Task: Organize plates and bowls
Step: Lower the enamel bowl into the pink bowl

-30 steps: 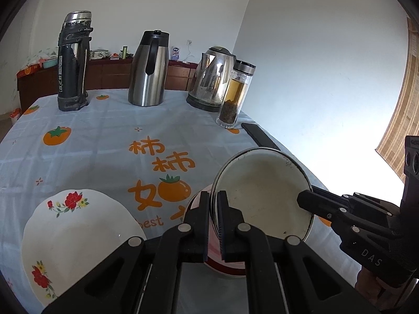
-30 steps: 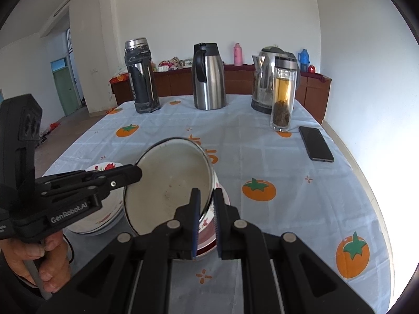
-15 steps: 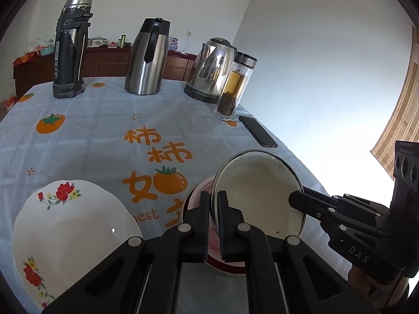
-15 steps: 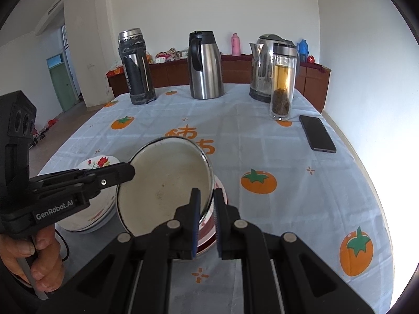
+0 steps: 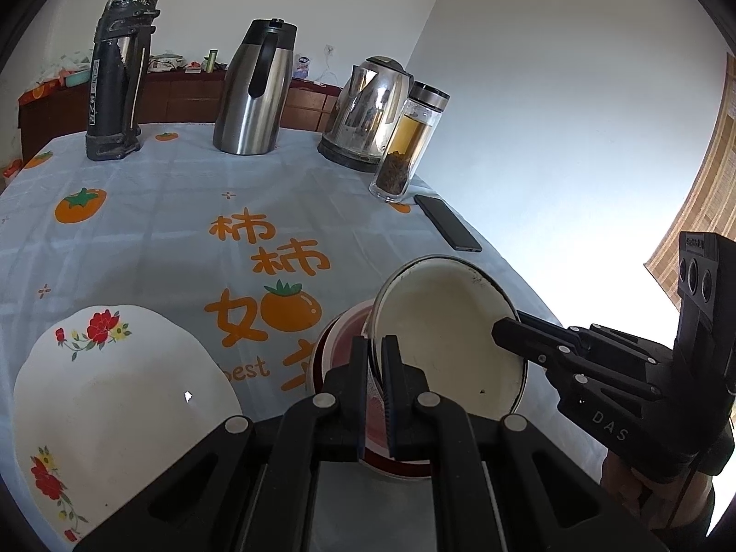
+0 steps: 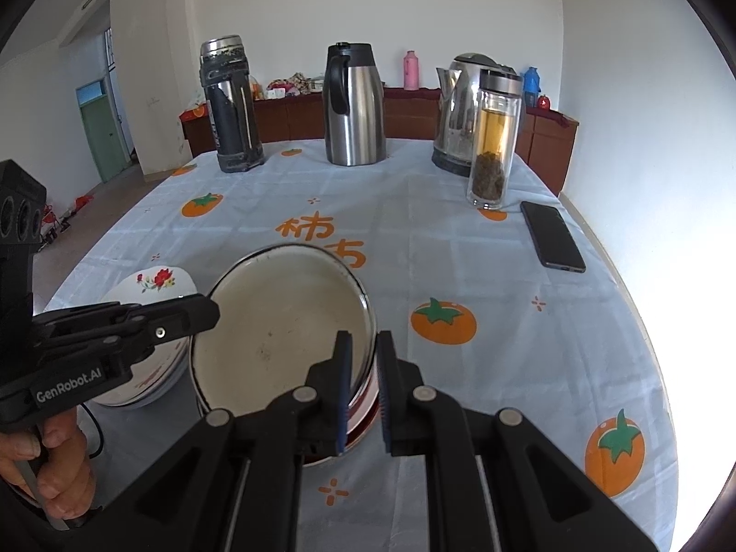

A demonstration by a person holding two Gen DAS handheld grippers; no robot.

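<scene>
Left wrist view: left tongs pinch the white bowl's rim at 9 o'clock, right tongs at 3, tilting it over the red bowl. Flowered plate nearby; bare table toward 3.

Table, persimmon-print cloth: 2 flasks, kettle, tea bottle, phone, floral plates, red bowl.

White enamel bowl tilted over red-rimmed bowl, beside floral plates.
</scene>
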